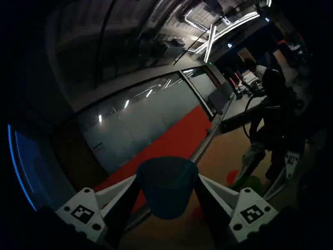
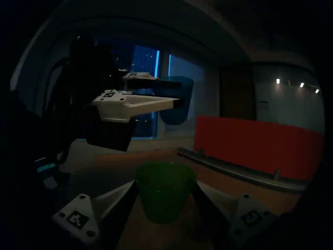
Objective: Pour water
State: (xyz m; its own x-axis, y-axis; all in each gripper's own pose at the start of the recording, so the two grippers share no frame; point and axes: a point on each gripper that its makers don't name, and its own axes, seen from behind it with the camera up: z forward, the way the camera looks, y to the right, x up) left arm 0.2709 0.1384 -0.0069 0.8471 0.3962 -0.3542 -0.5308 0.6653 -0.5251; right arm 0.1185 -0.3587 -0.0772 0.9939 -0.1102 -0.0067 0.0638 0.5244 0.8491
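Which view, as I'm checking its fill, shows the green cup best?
The right gripper view: the green cup is close and central in the right gripper. The left gripper view shows it small and dim.

One blue cup [image 1: 167, 187], one green cup [image 2: 165, 191].

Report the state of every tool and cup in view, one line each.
left tool: shut on the blue cup.
blue cup: gripped, upright, not tipped to pour; contents hidden.
right tool: shut on the green cup.
green cup: gripped, upright, mouth open, lower than the blue cup in the right gripper view; fill level unclear.
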